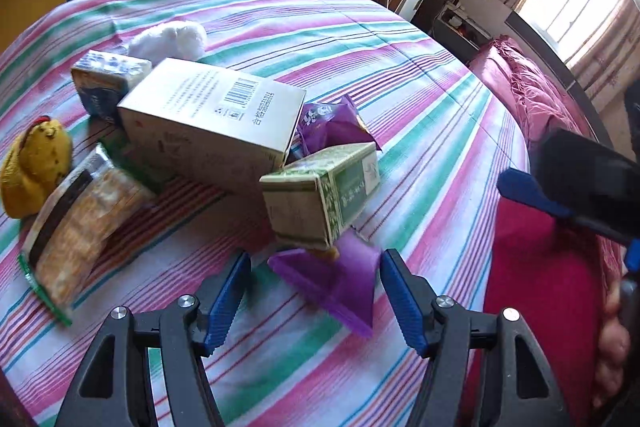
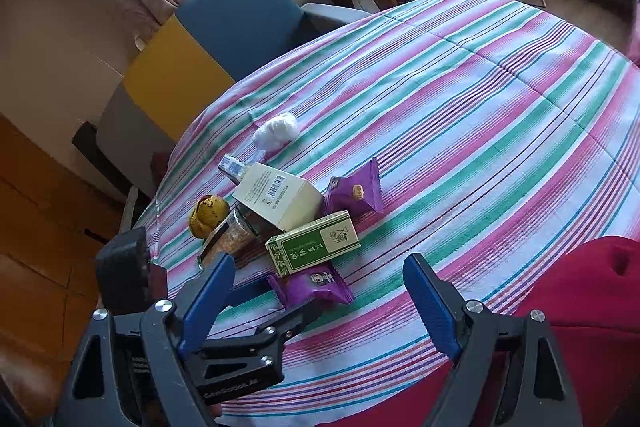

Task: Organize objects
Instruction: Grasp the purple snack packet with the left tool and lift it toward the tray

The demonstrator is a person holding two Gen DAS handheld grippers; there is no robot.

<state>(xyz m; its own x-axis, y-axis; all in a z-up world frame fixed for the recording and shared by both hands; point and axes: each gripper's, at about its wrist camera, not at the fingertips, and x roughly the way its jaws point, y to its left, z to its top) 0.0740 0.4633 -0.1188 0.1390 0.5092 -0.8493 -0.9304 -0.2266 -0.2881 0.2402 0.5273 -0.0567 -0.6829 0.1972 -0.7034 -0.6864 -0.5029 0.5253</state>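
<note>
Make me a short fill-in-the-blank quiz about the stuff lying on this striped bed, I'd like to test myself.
1. The small green box leans on a ___ snack packet.
2. The large cream box shows a printed ___ on its upper face.
3. The left gripper has its jaws ___, with nothing clamped.
4. The round plush toy is ___ in colour.

Missing words: purple; barcode; open; yellow

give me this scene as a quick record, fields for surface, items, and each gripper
surface: striped bedsheet, pink, green and white
central items: cream barcode box lying flat; green box in front of it
snacks: purple packet nearest the camera, partly under the green box; second purple packet behind; clear cracker bag
other items: yellow plush, white wad, blue-white pack
left gripper: open, holding nothing, the near purple packet between its fingers
right gripper: open, holding nothing
</note>
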